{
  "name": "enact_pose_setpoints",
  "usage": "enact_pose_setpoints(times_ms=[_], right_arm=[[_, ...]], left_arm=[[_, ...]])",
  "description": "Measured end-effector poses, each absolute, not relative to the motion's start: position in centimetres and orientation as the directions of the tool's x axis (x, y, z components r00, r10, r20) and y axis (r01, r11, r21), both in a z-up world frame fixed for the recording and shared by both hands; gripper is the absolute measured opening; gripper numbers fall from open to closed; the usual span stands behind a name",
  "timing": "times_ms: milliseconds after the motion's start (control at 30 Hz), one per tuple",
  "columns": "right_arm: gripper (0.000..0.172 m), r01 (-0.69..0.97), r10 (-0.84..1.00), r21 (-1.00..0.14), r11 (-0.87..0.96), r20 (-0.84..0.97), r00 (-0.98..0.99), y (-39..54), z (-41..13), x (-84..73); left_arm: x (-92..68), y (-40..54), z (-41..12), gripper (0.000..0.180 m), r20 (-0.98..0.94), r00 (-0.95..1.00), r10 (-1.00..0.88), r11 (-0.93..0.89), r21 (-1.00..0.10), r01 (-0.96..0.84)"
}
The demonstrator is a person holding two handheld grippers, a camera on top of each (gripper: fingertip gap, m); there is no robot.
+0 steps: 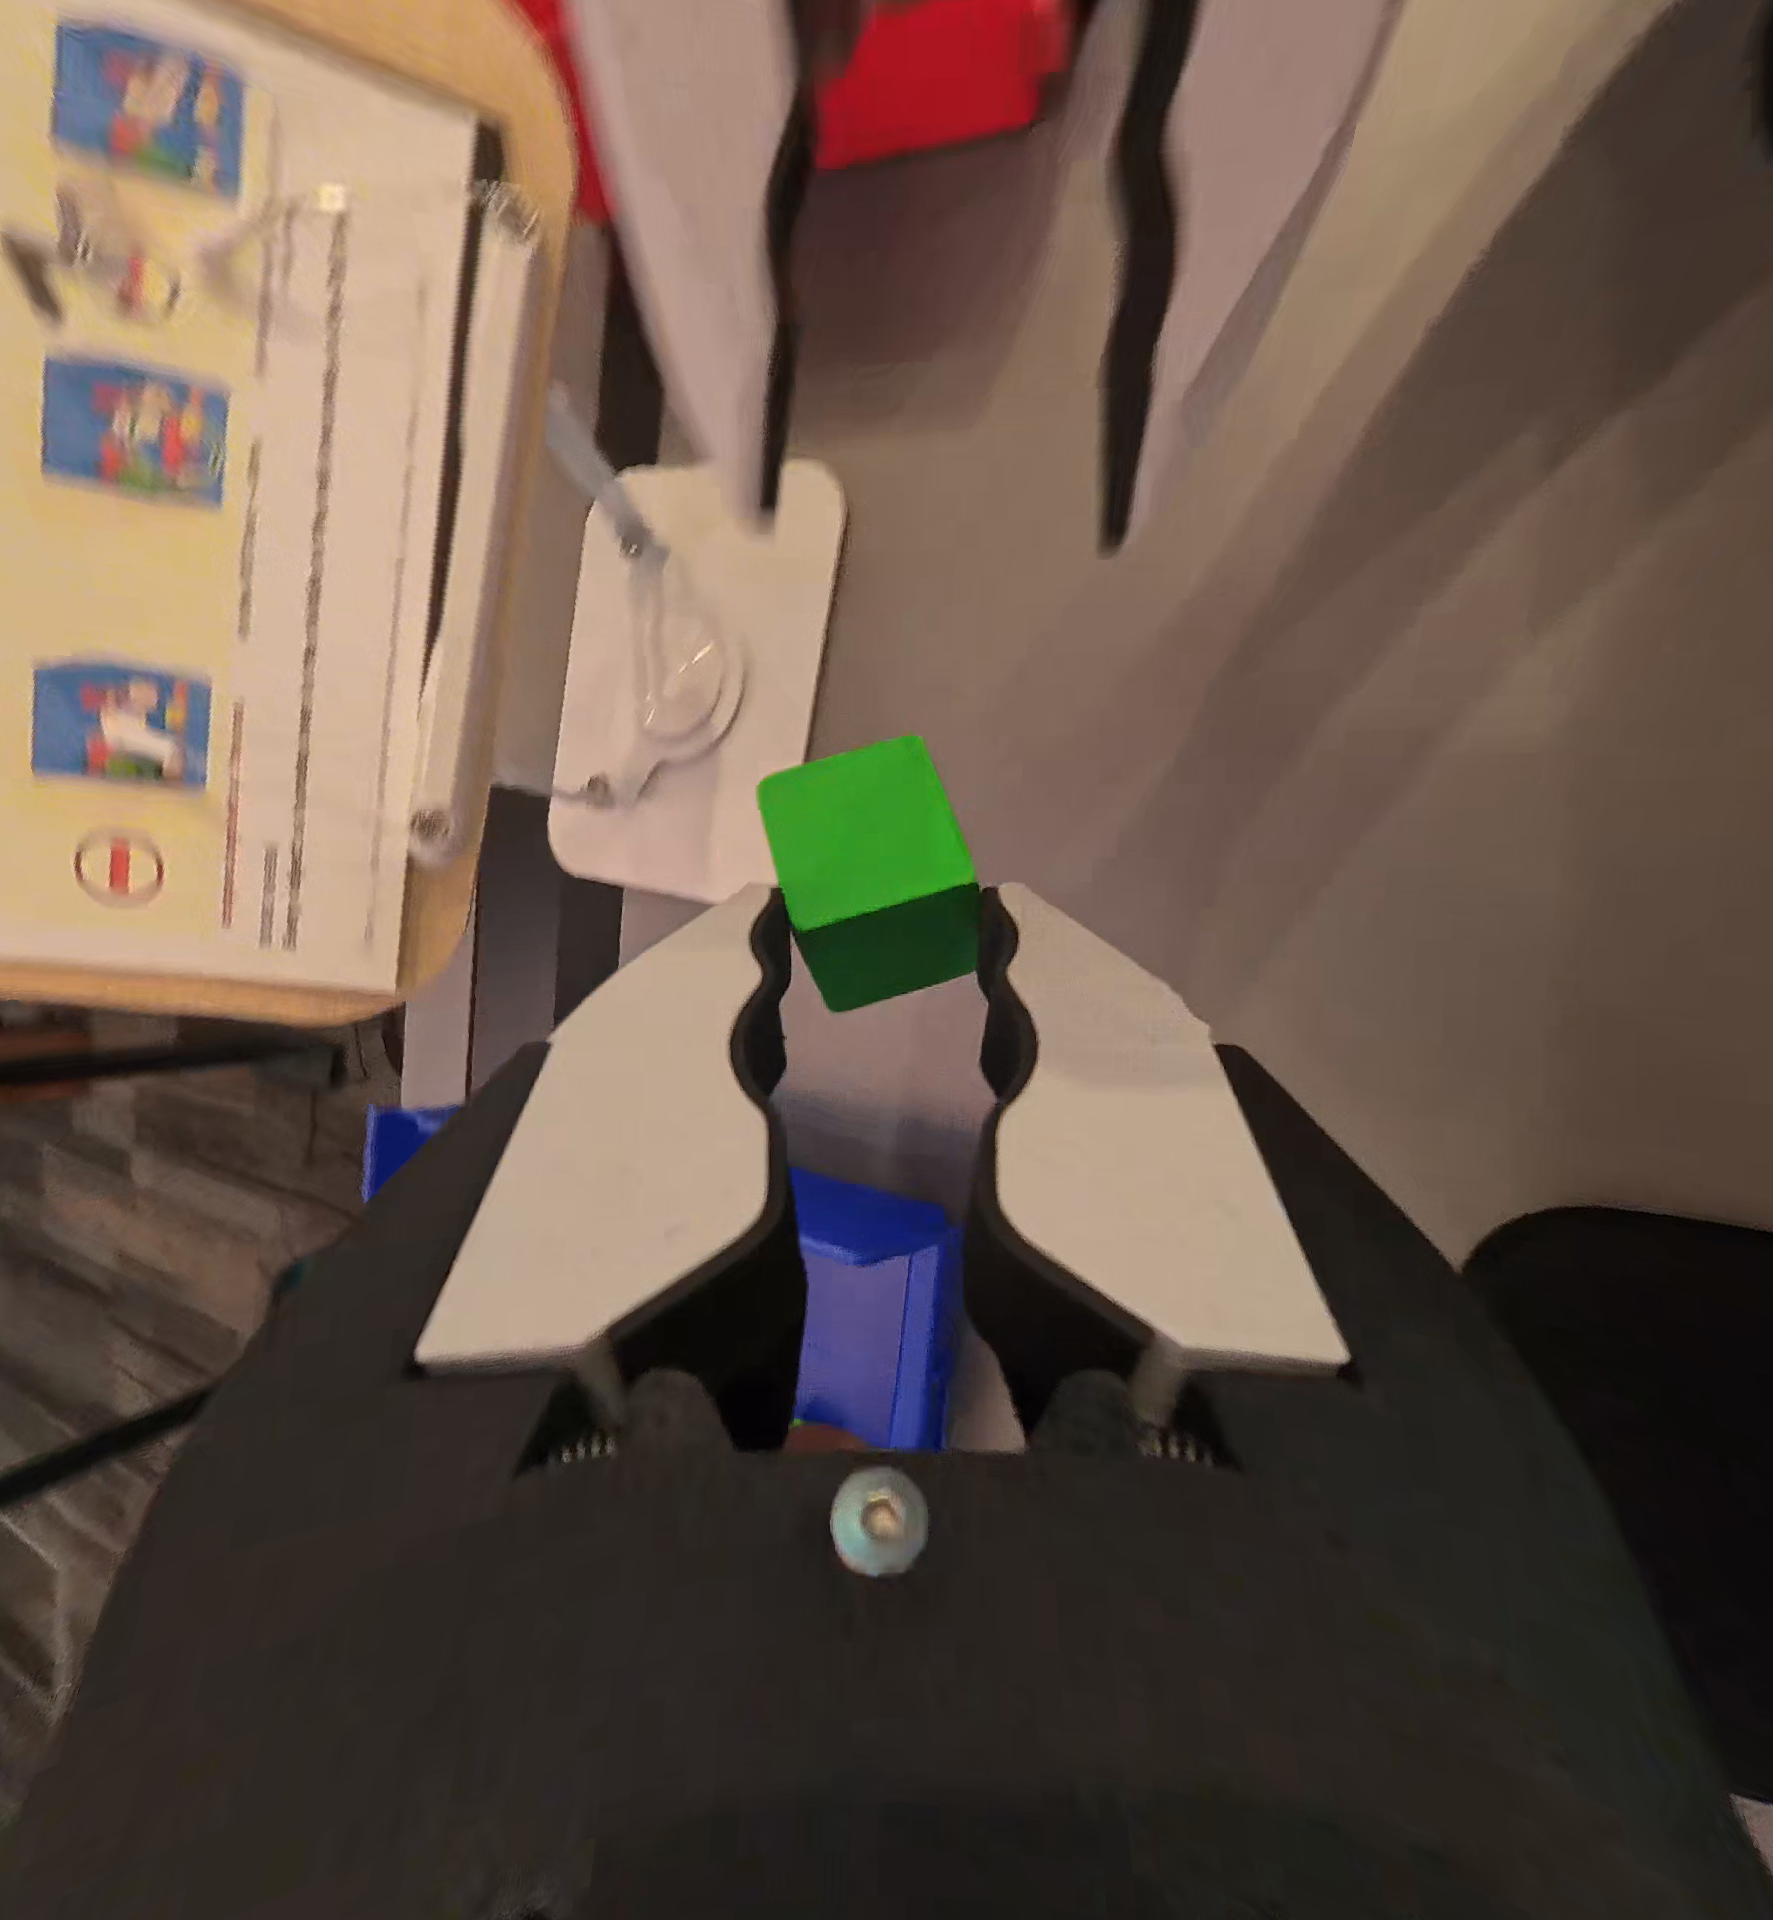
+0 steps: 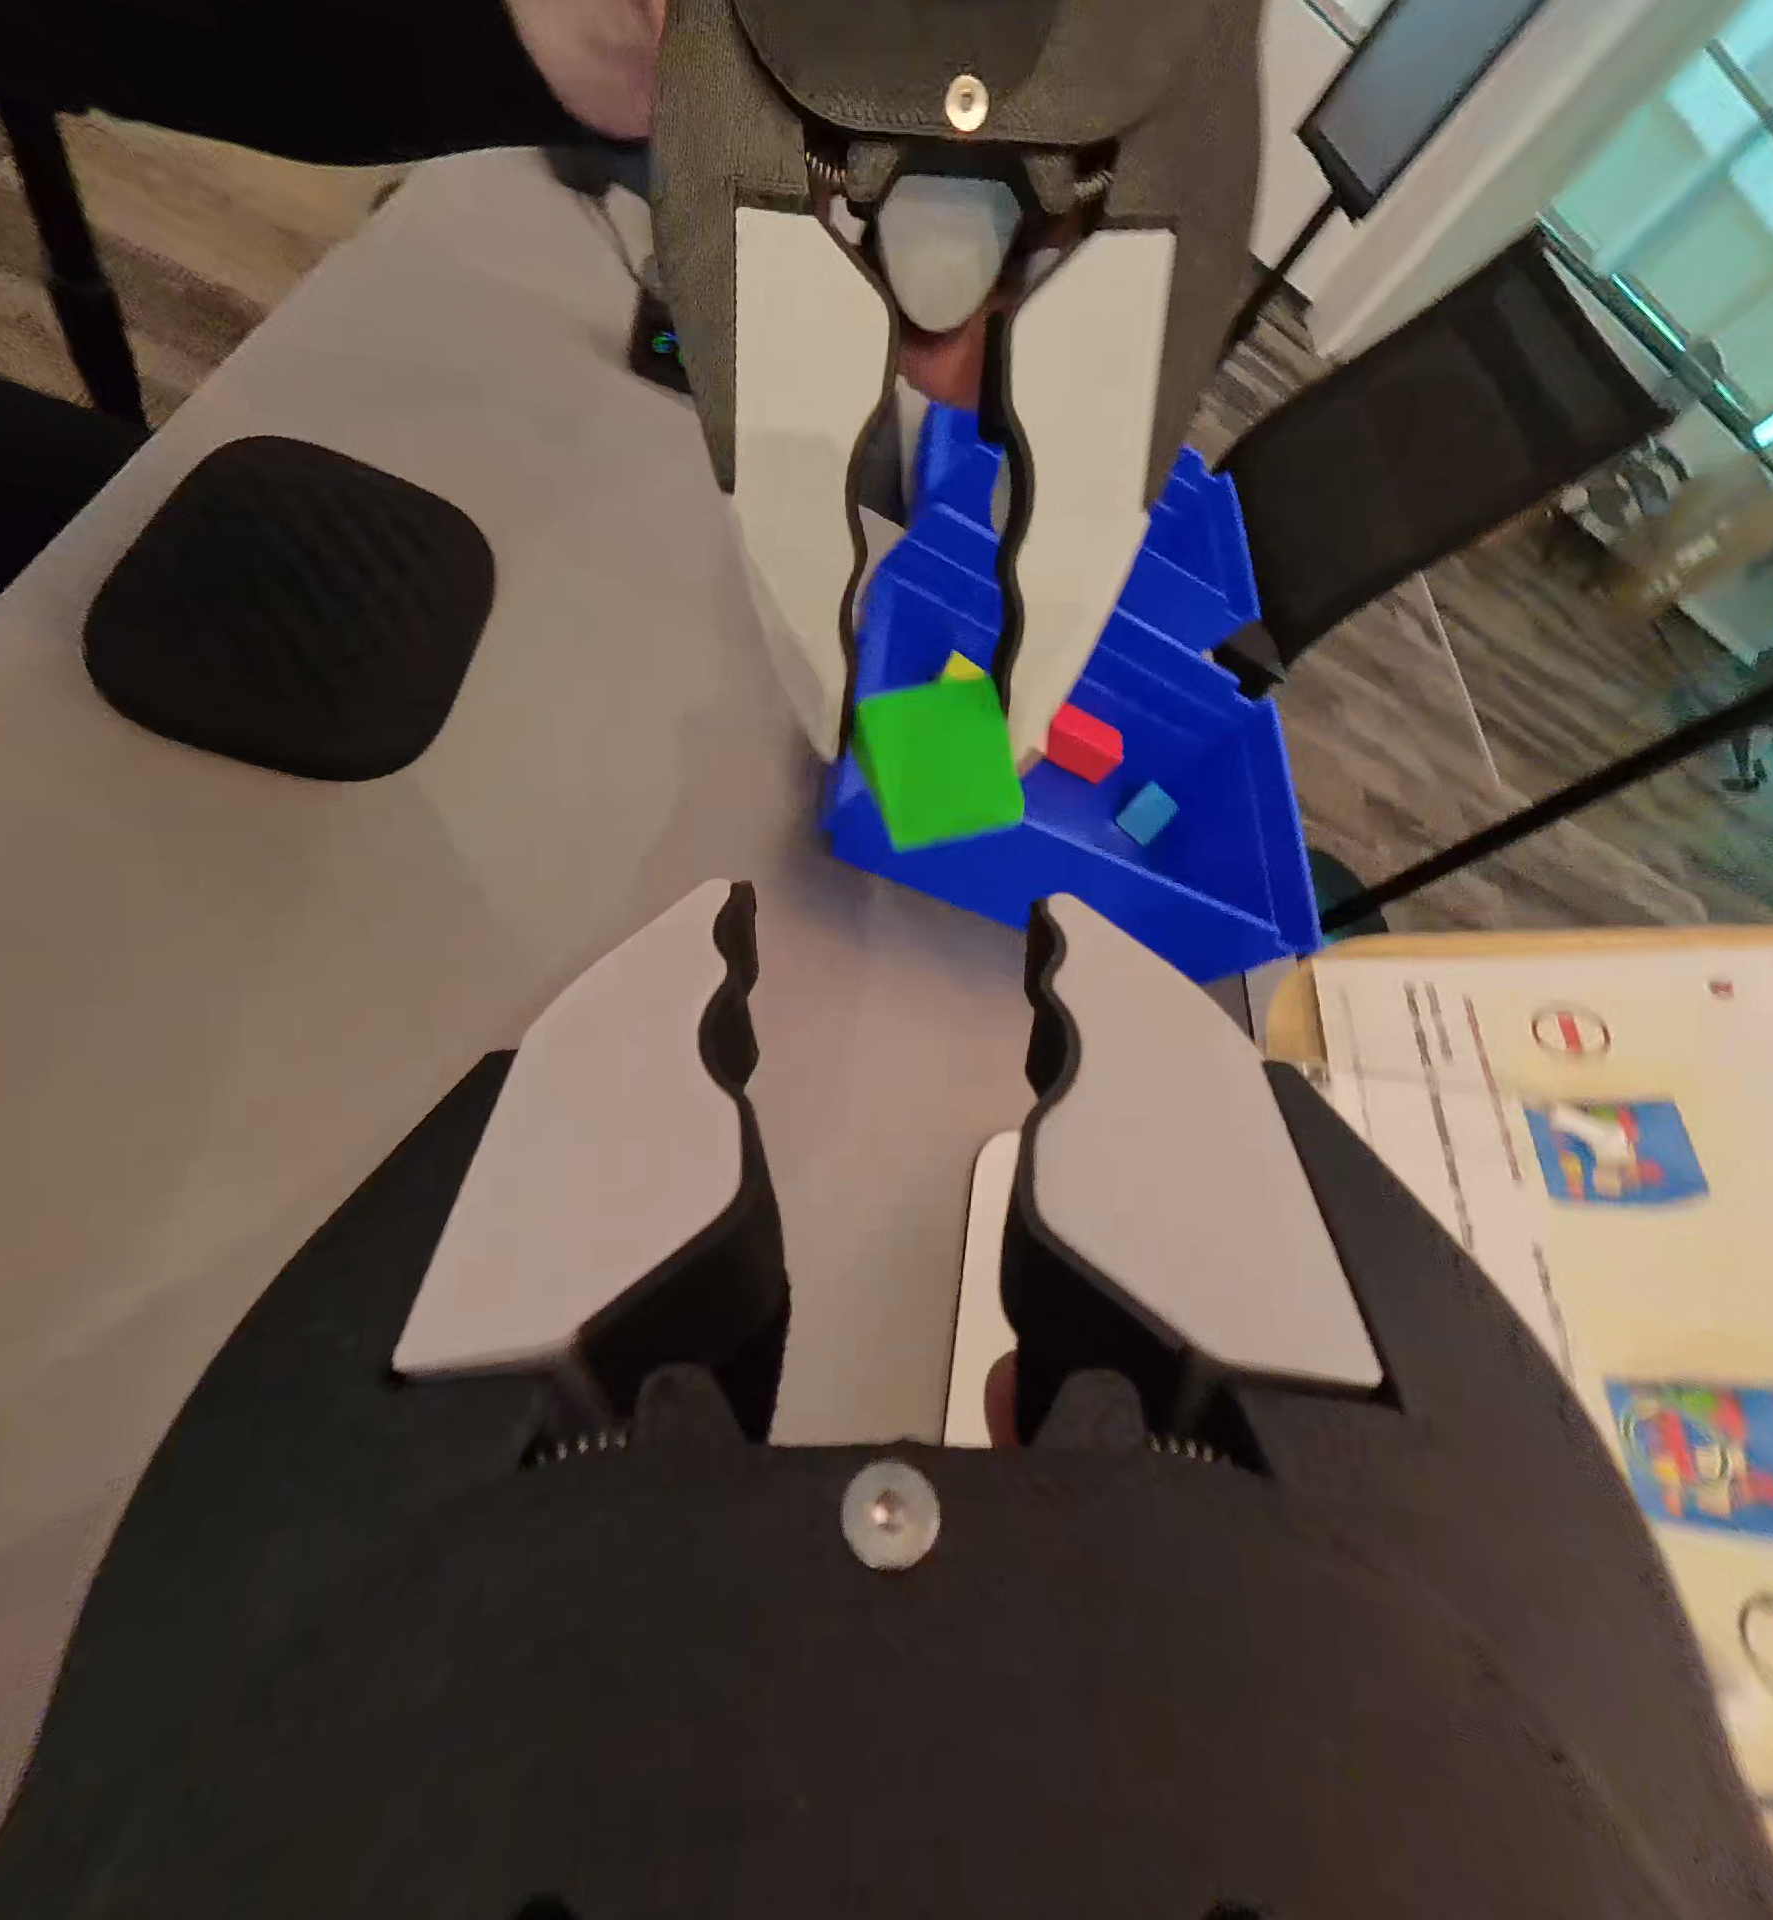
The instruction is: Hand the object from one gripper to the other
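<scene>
Cube could be slipping at the tips

Cube is sitting tilted, pinched only at your left gripper's fingertips above the blue bin. Your right gripper is hanging wide and empty nearby; nudging it could be knocking the cube loose

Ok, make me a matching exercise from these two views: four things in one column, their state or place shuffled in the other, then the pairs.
Things
1. green cube
2. right gripper
3. red block
4. black pad

States or places
A. lying in the blue bin
B. open, nothing between its fingers
C. resting on the grey table
D. clamped at the left gripper's fingertips

Pairs: 1-D, 2-B, 3-A, 4-C
</scene>
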State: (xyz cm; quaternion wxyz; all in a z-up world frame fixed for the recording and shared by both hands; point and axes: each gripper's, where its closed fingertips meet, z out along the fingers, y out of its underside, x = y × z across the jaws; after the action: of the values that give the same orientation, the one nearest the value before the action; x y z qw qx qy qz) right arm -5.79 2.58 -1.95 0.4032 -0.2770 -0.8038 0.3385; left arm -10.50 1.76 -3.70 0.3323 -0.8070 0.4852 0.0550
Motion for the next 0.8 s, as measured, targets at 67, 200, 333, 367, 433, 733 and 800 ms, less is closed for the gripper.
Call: enact_pose_setpoints(times_ms=[67, 200, 333, 367, 433, 733, 800], right_arm=[[0.047, 0.159, 0.688, -0.742, 0.652, 0.489, -0.536, 1.6, -1.8, -6.0], [0.039, 0.164, 0.653, -0.716, 0.679, 0.486, -0.582, 0.5, -2.0, -5.3], [0.033, 0.196, 0.639, -0.677, 0.709, 0.500, -0.585, 0.6, -2.4, -4.6], [0.033, 0.200, 0.639, -0.672, 0.713, 0.505, -0.580, 0.7, -2.4, -4.4], [0.032, 0.209, 0.643, -0.670, 0.713, 0.504, -0.577, 0.8, -2.5, -4.0], [0.030, 0.234, 0.656, -0.661, 0.713, 0.509, -0.558, 1.4, -3.0, -2.8], [0.033, 0.244, 0.667, -0.671, 0.700, 0.492, -0.560, 1.5, -3.1, -2.7]], left_arm=[[-8.4, 1.0, -3.4, 0.035, -0.427, 0.468, -0.774, -0.267, -0.450, -0.852], [-5.9, 0.4, -2.8, 0.035, -0.442, 0.404, -0.801, -0.215, -0.417, -0.883], [-4.6, 0.3, -2.2, 0.035, -0.447, 0.383, -0.808, -0.195, -0.411, -0.891], [-4.4, 0.4, -2.2, 0.035, -0.457, 0.375, -0.806, -0.189, -0.402, -0.896], [-4.0, 0.4, -2.3, 0.035, -0.452, 0.368, -0.813, -0.184, -0.400, -0.898], [-3.3, 1.4, -3.7, 0.035, -0.434, 0.346, -0.832, -0.188, -0.367, -0.911], [-3.2, 1.5, -3.8, 0.035, -0.429, 0.351, -0.832, -0.188, -0.377, -0.907]])
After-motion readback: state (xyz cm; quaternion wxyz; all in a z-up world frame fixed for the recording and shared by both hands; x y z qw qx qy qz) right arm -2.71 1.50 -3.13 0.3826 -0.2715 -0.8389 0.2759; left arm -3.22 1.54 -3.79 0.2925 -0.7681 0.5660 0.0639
